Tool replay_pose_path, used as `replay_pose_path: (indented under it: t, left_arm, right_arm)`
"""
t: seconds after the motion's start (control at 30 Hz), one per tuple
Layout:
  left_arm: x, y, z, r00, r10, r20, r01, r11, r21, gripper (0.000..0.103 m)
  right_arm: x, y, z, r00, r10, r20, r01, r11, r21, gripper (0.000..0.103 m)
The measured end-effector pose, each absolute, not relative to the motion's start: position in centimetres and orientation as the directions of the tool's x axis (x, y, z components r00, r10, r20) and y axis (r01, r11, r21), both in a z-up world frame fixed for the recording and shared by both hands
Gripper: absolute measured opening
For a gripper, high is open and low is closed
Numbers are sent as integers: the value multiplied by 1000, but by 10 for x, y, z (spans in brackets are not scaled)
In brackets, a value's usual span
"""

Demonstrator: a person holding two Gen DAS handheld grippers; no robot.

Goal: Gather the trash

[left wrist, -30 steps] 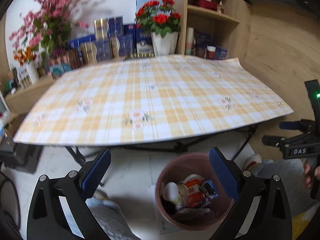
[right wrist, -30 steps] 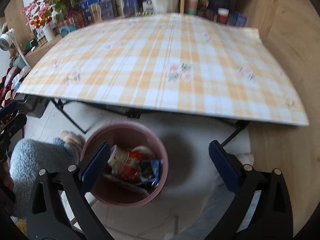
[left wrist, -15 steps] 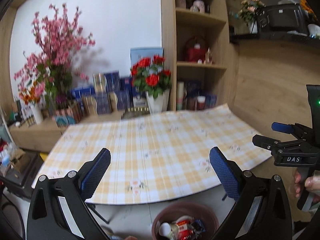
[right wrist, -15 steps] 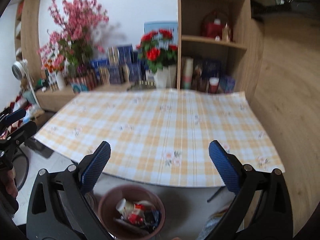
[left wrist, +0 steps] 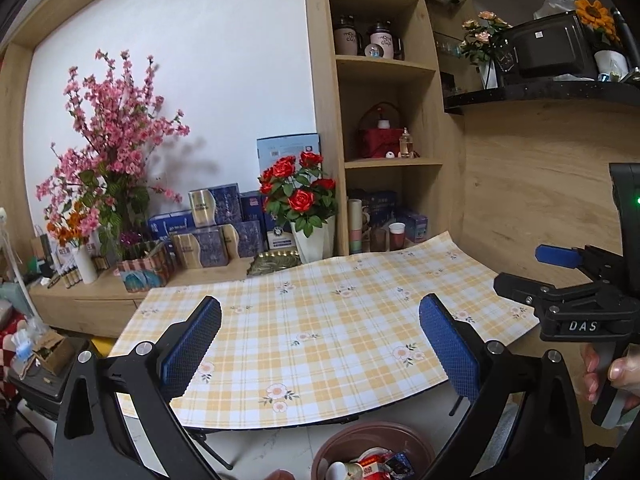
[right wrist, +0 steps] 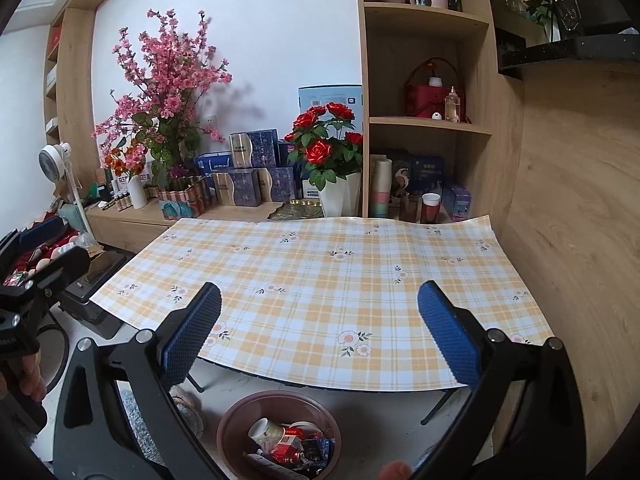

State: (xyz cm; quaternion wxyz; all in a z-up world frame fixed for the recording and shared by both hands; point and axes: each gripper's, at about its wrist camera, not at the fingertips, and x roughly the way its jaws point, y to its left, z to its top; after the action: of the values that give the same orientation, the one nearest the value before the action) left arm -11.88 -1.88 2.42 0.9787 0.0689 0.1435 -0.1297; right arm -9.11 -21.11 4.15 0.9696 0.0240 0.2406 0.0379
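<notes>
Both grippers — left gripper (left wrist: 320,344), right gripper (right wrist: 319,332) — spread wide, empty; trash in bin (right wrist: 236,424) below table (right wrist: 320,264).

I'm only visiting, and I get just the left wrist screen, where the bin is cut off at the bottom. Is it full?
Observer: The right wrist view shows the whole bin. It is only partly filled, and the contents sit below the rim.
Operator: What's lying on top?
Observer: A paper cup on its side, next to a red packet.
Operator: Is the other gripper carrying anything?
Observer: No. The right gripper is open, with nothing between its pads.
</notes>
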Motion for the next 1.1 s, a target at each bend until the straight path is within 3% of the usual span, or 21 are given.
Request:
replay_pose_path:
  t: [0.53,1.1]
  left_arm:
    - [-123,-11,28,955,-139,-261,175,977,121,97]
    - [-128,-11,21,954,-144,-264,181,976,121,97]
  right_arm:
    - [-100,-207,42,878,104,-467,-68,993,92,97]
    - [-104,-207,39,880,78,-468,-53,996,67,97]
